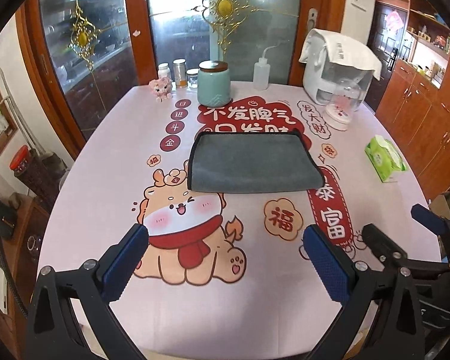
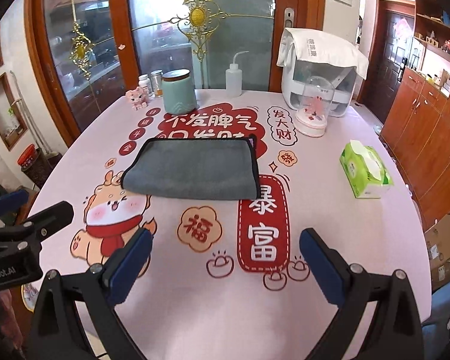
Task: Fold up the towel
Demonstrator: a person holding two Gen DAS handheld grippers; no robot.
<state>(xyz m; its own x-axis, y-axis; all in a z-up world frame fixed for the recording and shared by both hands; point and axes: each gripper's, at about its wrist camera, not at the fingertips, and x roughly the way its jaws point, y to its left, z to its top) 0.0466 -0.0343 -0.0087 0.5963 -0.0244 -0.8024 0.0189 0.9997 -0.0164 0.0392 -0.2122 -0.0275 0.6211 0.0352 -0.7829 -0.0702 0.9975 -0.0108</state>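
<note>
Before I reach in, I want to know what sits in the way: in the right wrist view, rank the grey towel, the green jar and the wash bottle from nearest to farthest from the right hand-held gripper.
1. Grey towel: centre of the table, straight ahead of the right hand-held gripper.
2. Green jar: behind the towel, far left.
3. Wash bottle: back edge, by the door.
</note>
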